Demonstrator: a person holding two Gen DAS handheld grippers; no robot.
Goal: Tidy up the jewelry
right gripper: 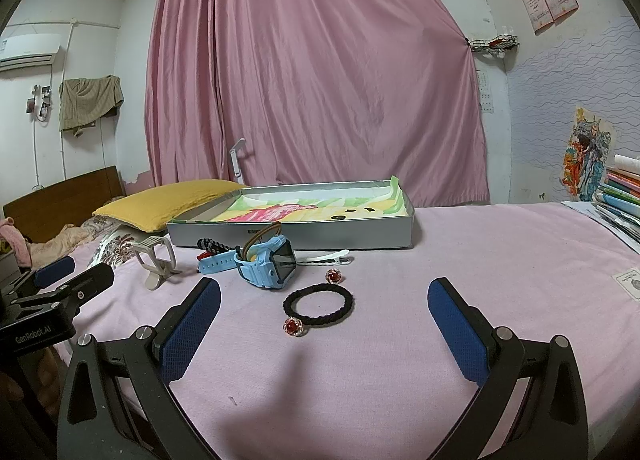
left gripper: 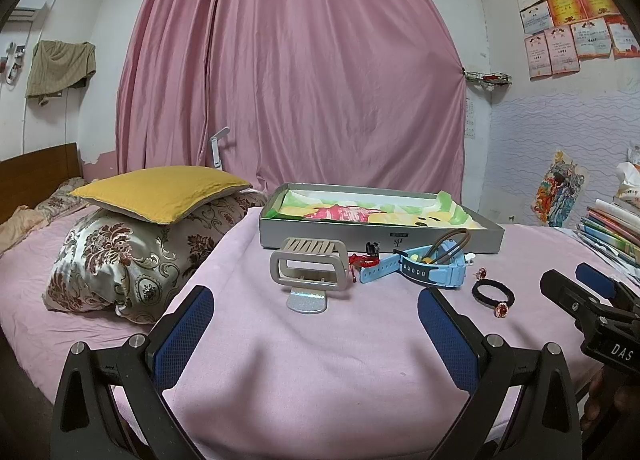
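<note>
On the left, a yellow pillow [left gripper: 160,192] lies on a flowery pillow [left gripper: 132,256] on the bed [left gripper: 320,340], which has a pink sheet. The left gripper [left gripper: 316,324] hovers over the sheet with its jaws wide apart and nothing in them. Just past it lies a beige hair claw clip [left gripper: 308,268]. Next comes a small red charm [left gripper: 362,261], then a light blue kids' watch [left gripper: 420,266]. Its strap runs left to right, and its screen faces right. A white hair clip [right gripper: 326,257] lies just right of the watch, long side left to right. Behind them all sits a long, flat grey box [left gripper: 380,238] with a bright picture inside, also lying left to right. Further right, a black hair tie [right gripper: 319,306] lies flat between two red gem rings [right gripper: 294,326], one near and one far. The right gripper [right gripper: 324,324] hovers near the hair tie, jaws wide apart and holding nothing. Books [left gripper: 612,228] are stacked at the far right.
</note>
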